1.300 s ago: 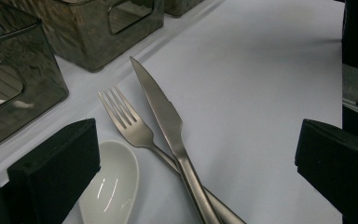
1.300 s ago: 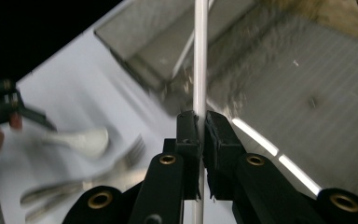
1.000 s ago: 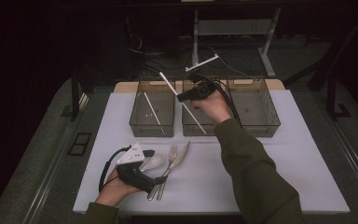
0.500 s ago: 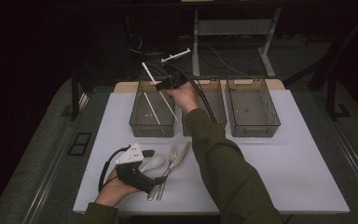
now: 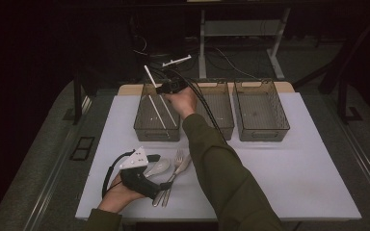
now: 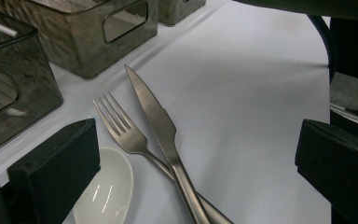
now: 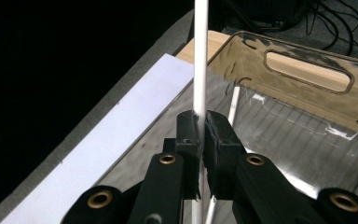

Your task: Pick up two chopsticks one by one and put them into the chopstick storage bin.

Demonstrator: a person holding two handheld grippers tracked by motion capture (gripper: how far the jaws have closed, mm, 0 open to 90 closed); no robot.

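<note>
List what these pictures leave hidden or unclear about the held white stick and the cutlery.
- White stick: in the right gripper view its top runs off the upper edge, and the right gripper covers its lower part.
- Fork and knife: in the left gripper view the bottom edge cuts their handles.
- Spoon: in the high view the left gripper partly covers it.

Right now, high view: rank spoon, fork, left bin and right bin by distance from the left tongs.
1. Spoon, right beside the left tongs.
2. Fork, just past the spoon.
3. Left bin, up the table.
4. Right bin, far across.
</note>
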